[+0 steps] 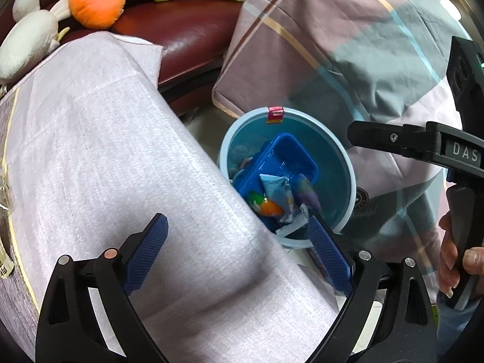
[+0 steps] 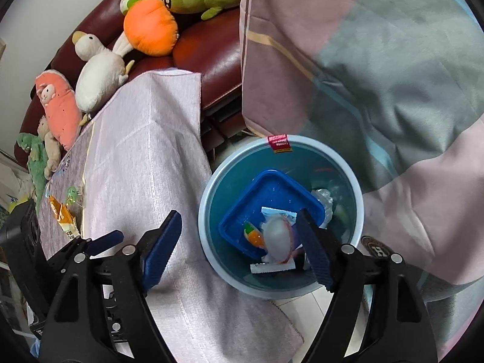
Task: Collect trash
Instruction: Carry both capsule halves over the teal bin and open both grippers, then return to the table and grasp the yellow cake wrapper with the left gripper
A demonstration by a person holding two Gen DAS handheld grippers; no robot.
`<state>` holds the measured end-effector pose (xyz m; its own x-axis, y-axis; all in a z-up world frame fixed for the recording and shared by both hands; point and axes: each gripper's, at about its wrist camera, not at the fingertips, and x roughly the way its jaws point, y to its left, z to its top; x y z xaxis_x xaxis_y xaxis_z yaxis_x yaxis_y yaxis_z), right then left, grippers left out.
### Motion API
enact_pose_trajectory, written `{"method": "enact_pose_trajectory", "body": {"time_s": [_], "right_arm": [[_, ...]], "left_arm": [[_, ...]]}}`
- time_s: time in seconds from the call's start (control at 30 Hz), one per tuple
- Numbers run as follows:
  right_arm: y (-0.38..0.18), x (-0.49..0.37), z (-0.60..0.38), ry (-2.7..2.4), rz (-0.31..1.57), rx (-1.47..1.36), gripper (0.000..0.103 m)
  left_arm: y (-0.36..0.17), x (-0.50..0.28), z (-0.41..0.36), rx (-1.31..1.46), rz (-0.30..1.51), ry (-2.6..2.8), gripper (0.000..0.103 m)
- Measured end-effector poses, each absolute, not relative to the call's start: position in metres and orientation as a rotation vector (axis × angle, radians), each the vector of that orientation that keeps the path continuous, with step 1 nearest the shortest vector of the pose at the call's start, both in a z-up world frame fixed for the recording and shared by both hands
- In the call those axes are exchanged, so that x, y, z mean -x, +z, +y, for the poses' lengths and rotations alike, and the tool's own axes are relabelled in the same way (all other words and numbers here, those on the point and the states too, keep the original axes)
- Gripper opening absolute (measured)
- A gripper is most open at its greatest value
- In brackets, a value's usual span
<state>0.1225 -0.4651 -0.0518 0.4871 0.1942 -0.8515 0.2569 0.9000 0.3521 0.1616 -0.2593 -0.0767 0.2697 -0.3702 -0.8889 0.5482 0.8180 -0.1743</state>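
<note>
Two grippers hung over the round bin (image 2: 279,284), both with fingers spread wide and nothing between them. Our left gripper (image 1: 239,254) sat above the cloth-covered table (image 1: 106,151) at the bin's edge; our right gripper (image 2: 239,251) pointed down into the bin. Inside lay a blue tray (image 2: 272,190) with the trash: an orange wrapper (image 2: 255,236), a pale packet (image 2: 276,236) and a white strip (image 2: 272,267). More wrappers (image 2: 63,214) lay on the table, well apart from the bin.
</note>
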Motion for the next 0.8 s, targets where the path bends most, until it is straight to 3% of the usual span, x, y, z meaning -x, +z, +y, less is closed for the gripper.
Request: {"method": "enact_pose_trajectory", "body": {"time_s": [0.2, 0.8], "right_arm": [[-0.054, -0.124, -0.451, -0.058, 1.121, -0.451, 0.084], [-0.023, -0.111, -0.393, -0.048, 1.13, -0.364, 0.085]], "left_arm": [[-0.073, -0.162, -0.238, -0.141, 1.142, -0.609, 0.094], [-0.047, -0.146, -0.158, -0.031, 1.084, -0.538, 0.096]]}}
